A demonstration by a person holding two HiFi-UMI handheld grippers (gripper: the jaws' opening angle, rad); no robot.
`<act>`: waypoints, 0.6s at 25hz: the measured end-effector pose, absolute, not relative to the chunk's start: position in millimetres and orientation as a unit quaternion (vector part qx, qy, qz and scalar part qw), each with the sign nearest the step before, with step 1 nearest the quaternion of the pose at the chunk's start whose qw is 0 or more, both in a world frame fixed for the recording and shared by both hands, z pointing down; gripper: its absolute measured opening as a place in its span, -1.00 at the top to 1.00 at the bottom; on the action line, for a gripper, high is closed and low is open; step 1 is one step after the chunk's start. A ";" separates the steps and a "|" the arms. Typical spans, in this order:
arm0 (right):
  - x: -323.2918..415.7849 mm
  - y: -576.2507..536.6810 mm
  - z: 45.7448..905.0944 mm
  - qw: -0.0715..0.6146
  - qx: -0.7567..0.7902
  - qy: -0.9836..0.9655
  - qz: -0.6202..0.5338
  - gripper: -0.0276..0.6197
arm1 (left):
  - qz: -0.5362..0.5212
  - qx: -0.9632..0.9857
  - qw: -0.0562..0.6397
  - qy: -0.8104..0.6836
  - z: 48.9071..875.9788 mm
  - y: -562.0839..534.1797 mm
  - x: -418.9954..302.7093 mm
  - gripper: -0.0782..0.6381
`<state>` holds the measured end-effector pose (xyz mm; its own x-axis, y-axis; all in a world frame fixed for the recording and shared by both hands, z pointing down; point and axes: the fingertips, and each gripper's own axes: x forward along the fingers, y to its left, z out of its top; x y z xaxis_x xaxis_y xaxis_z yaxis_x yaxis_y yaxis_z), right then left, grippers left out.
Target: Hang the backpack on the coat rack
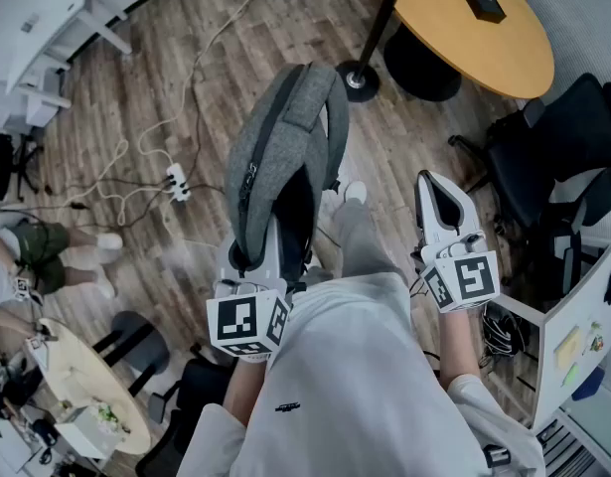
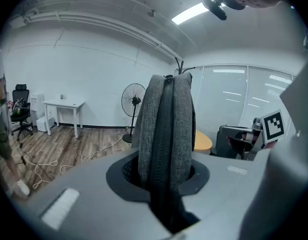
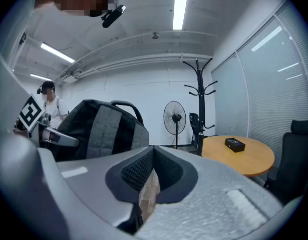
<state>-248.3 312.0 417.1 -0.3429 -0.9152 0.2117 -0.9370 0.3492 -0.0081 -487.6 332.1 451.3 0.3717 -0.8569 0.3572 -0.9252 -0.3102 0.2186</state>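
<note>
Grey, soft fabric backpack (image 1: 285, 157) is pinched by the left gripper (image 2: 164, 179), short of the far coat rack (image 3: 198, 99). The right gripper (image 3: 152, 169) is pressed together, empty. Sagging is expected, so the top handle (image 3: 124, 106) is judged best.

Grey woven cloth backpack (image 1: 280, 147), wood-plank floor (image 1: 186, 58), smooth wooden tabletop (image 1: 509, 53), matt black coat rack (image 3: 198, 104)

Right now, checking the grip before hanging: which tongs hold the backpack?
The left tongs, clamped on the grey backpack; the right tongs hold nothing, their tips together.
</note>
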 end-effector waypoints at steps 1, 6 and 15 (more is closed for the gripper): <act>-247.5 315.4 417.5 0.084 0.569 -0.816 0.065 0.91 | 0.084 0.804 0.197 -0.555 453.8 337.7 -490.1 0.49; -241.2 325.1 416.7 0.072 0.588 -0.803 0.063 0.91 | 0.078 0.805 0.208 -0.550 460.4 347.7 -492.5 0.49; -206.0 317.3 416.3 0.027 0.605 -0.791 0.087 0.91 | 0.089 0.839 0.187 -0.503 447.2 313.2 -434.6 0.49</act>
<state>-206.0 317.3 416.3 -0.2657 -0.9526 0.1480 -0.9621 0.2522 -0.1039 -434.6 313.2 447.2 0.4778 -0.8108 0.3381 -0.8776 -0.4236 0.2245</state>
